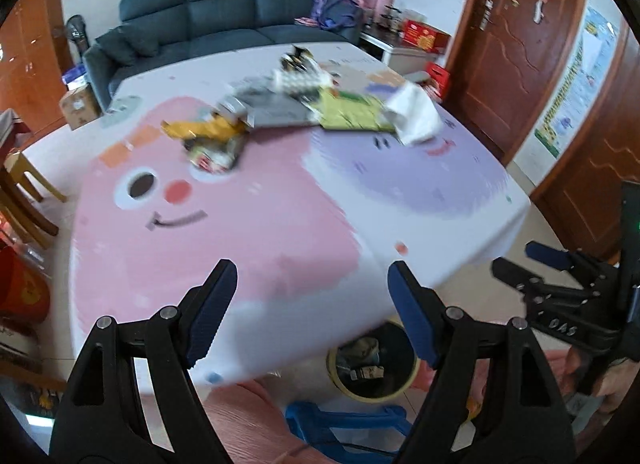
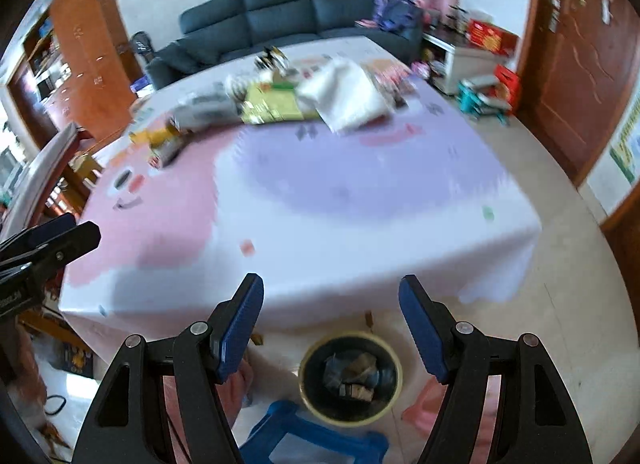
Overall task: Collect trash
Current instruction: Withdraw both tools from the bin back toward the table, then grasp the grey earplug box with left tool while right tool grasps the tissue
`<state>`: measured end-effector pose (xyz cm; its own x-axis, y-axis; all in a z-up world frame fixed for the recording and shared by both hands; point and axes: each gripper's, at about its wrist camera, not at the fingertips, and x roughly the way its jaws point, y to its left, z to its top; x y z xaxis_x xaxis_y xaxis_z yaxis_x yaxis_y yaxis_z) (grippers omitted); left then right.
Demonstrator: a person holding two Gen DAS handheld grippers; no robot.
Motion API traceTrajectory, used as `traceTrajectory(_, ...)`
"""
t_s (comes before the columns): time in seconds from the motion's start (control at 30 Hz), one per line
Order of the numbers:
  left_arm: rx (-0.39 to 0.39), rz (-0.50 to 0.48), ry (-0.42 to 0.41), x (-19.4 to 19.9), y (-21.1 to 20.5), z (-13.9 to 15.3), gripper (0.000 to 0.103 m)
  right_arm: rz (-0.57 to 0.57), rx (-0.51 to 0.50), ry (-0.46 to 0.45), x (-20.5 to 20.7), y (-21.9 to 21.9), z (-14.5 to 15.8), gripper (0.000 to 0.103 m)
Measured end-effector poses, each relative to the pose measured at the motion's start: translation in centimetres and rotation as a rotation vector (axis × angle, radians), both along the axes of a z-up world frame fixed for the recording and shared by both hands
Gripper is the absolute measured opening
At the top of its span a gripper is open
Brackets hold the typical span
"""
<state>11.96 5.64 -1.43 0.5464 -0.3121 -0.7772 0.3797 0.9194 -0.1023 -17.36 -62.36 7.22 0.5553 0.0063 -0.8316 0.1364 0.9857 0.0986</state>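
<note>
Trash lies in a heap at the far side of the table (image 1: 248,232): a yellow wrapper (image 1: 208,128), a crushed can-like wrapper (image 1: 214,153), a grey flat package (image 1: 276,109), a green-yellow packet (image 1: 352,113) and a crumpled white paper (image 1: 416,113). The same heap shows in the right wrist view, with the white paper (image 2: 344,97) and green-yellow packet (image 2: 272,105). A round yellow-rimmed bin (image 1: 372,360) with trash inside stands on the floor below the near table edge, also in the right wrist view (image 2: 350,376). My left gripper (image 1: 312,316) is open and empty. My right gripper (image 2: 332,328) is open and empty above the bin.
The table carries a pink and purple cartoon cloth (image 2: 360,183). A blue plastic stool (image 2: 312,440) stands beside the bin. A dark sofa (image 1: 224,19) is behind the table, a wooden door (image 1: 516,35) at right, wooden chairs (image 1: 24,191) at left.
</note>
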Motion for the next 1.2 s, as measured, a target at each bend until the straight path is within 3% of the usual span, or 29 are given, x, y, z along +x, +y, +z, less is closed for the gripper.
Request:
traceTrajectory(0.17,-0.004,0.063,0.024,4.7,2.2,3.4,0.075,0.030,0.056,-0.020,5.3,-1.3,4.0,0.071)
traceTrajectory(0.33,-0.029,0.096,0.061,9.9,3.0,5.5,0.075,-0.013,0.113,-0.010,11.0,-4.0,5.6,0.074)
traceTrajectory(0.5,0.072,0.035,0.055,14.9,0.9,5.9,0.075,-0.087,0.128,0.036,17.7,-6.6,5.5,0.074)
traceTrajectory(0.73,0.172,-0.074,0.089,20.7,-3.6,4.3,0.075,-0.235,0.229,0.103,25.9,-9.9,2.7,0.074)
traceTrajectory(0.87,0.223,-0.142,0.110,22.9,-6.1,2.8,0.075,-0.252,0.192,0.153,28.5,-10.1,0.2,0.075)
traceTrajectory(1.0,0.323,-0.246,0.120,23.3,-8.5,0.4,0.075,-0.256,0.162,0.203,29.4,-9.8,-2.6,0.075)
traceTrajectory(1.2,0.527,-0.349,0.078,22.9,-11.2,-3.6,0.075,-0.265,0.210,0.198,29.0,-10.5,-3.5,0.075)
